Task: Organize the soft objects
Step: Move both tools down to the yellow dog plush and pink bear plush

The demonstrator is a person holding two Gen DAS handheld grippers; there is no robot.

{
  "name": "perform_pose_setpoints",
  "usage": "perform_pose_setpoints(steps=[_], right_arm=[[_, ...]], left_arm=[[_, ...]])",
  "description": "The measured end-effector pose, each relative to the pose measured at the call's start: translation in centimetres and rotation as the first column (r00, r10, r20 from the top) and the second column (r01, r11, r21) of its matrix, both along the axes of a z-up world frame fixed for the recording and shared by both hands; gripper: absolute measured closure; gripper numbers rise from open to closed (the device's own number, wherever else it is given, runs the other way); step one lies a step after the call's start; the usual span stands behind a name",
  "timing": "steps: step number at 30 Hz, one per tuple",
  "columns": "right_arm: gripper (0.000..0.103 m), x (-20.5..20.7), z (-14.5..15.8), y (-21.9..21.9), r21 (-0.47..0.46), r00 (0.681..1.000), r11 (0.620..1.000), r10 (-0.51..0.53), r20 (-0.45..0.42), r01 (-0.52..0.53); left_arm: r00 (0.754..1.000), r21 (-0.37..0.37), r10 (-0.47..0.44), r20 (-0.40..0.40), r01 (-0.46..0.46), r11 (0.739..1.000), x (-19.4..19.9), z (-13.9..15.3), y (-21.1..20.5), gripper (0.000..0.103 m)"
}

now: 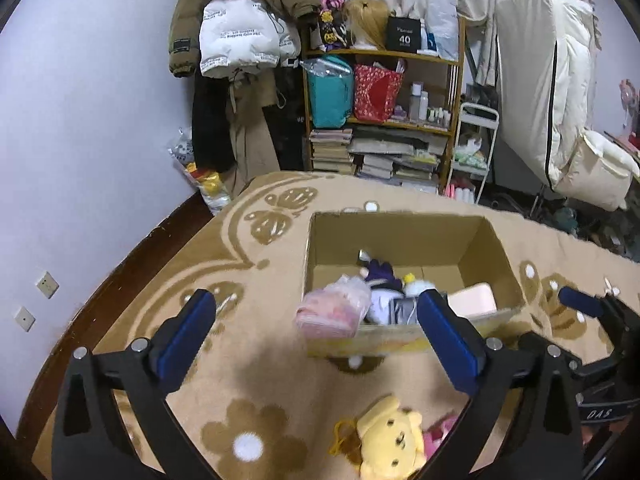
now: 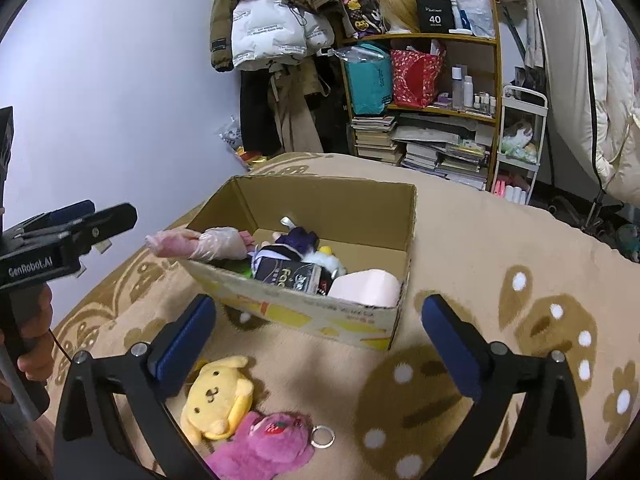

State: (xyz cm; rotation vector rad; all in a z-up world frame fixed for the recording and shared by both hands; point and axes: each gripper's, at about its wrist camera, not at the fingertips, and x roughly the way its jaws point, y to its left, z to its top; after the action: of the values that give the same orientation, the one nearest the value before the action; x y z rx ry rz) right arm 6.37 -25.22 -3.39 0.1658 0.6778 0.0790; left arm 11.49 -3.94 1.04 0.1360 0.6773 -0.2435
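Both the left gripper and the right gripper were wide open and empty, while the yellow plush, probably light and squashy, lay on the blanket before the box, best pinched at its head.

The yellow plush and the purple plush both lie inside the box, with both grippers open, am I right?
Not quite: the yellow plush and the purple plush lie on the blanket in front of the box, as the right wrist view shows. Both grippers are open.

Pink bagged item blurred at cardboard box rim.
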Motion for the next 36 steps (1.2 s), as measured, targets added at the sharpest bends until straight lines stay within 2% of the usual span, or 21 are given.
perform_pose_setpoints(steps=[4, 9, 14, 26, 32, 36], right_arm=[[0.0, -1.3, 0.4, 0.8, 0.006, 1.0, 1.0, -0.006, -0.005, 0.006], [0.0, -3.1, 0.5, 1.8, 0.007, 1.0, 1.0, -0.007, -0.017, 0.008], [0.0, -4.8, 0.0, 2.5, 0.005, 0.999, 1.0, -0.012, -0.032, 0.012], [0.0, -7.1, -3.3, 3.2, 0.02, 0.996, 0.999, -0.038, -0.077, 0.039], [0.0, -7.1, -5.0, 3.4, -0.011, 0.995, 0.999, -0.046, -0.091, 0.045], [0.0, -6.7, -5.8, 3.3, 0.003, 0.993, 0.999, -0.045, -0.106, 0.046]], left_arm=[[0.999, 0.007, 0.036, -0.031, -0.036, 0.999, -1.2, 0.1, 1.3, 0.003], [0.996, 0.015, 0.024, -0.088, -0.022, 1.0, -2.4, 0.2, 2.3, 0.003], [0.994, 0.022, 0.021, -0.111, -0.018, 1.0, -3.6, 0.0, 3.1, 0.003], [0.988, 0.031, 0.008, -0.154, -0.004, 1.0, -5.7, -2.2, 3.1, 0.003], [0.984, 0.082, 0.005, -0.181, 0.01, 0.997, -5.6, -3.8, 2.1, 0.003], [0.976, 0.091, 0.001, -0.216, 0.019, 0.996, -5.2, -5.2, 1.5, 0.003]])
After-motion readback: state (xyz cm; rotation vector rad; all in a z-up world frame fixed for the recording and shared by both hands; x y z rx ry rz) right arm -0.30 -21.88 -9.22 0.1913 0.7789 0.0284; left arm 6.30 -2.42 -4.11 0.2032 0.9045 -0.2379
